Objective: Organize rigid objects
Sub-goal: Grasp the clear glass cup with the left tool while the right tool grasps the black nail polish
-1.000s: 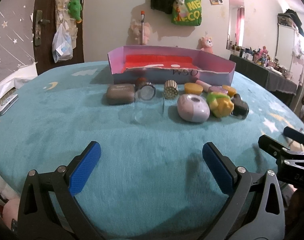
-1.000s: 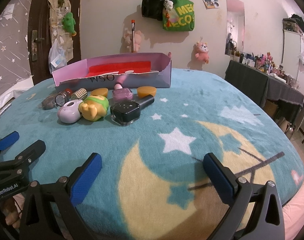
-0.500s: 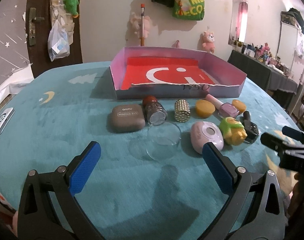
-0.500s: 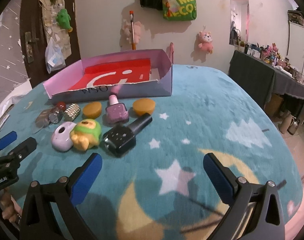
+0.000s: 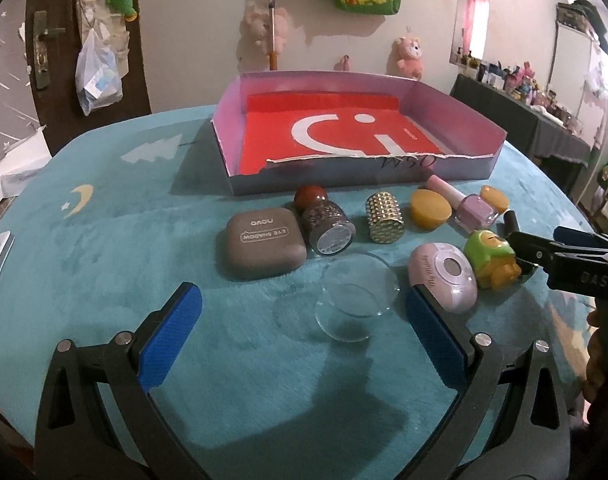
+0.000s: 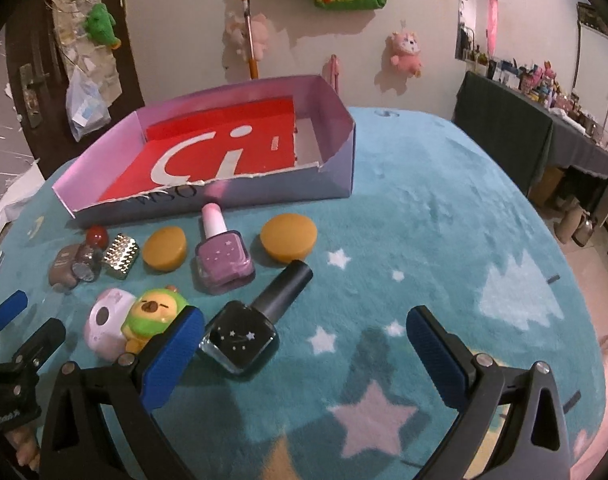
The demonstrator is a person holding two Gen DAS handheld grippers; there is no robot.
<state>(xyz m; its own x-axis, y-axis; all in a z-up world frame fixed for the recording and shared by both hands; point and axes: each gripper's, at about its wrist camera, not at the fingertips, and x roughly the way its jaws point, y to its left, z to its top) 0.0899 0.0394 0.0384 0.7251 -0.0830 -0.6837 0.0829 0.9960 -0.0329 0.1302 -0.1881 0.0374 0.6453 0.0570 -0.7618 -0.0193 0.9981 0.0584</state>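
two nail polishes (image 6: 223,256), two yellow discs (image 6: 164,254)

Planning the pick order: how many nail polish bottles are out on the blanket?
2. The purple nail polish bottle lies between the two orange discs before the box. The black nail polish bottle lies nearer, beside the right gripper. None looks hidden.

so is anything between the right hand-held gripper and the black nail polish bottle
Nothing visible. The black nail polish bottle lies on the blanket just ahead of the open right hand-held gripper, beside its left finger, with only bare blanket between.

Black nail polish bottle (image 5: 511,222) mostly hidden behind right hand-held gripper (image 5: 576,258).
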